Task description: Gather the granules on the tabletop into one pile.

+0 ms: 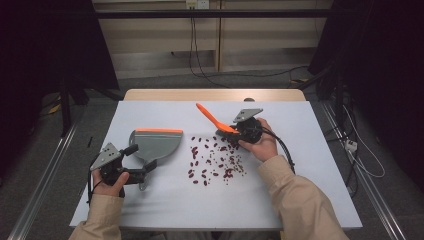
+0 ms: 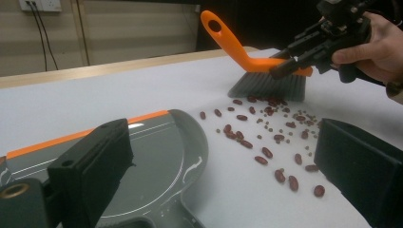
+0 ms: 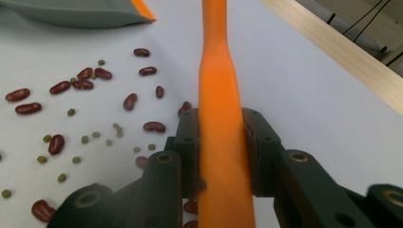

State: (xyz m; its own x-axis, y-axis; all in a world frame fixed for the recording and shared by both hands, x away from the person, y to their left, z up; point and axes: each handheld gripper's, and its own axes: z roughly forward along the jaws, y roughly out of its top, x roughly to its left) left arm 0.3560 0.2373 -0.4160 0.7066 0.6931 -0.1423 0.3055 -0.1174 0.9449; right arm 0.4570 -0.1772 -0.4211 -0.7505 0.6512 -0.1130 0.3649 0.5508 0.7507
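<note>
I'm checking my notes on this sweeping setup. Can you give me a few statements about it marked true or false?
1. The right hand-held gripper clamps the brush by its orange handle. True.
2. The beans lie inside the dustpan. False: they are scattered on the table, beside it.
3. The dustpan has an orange edge. True.
4. The brush bristles are orange. False: they are grey.

A lab-style recording bay: a white-topped table [image 1: 150, 200] stands on grey carpet between dark curtains [image 1: 45, 45], with metal floor rails [image 1: 40, 175], trailing cables [image 1: 200, 60] and a wall socket [image 1: 196, 4] (nothing homely).
</note>
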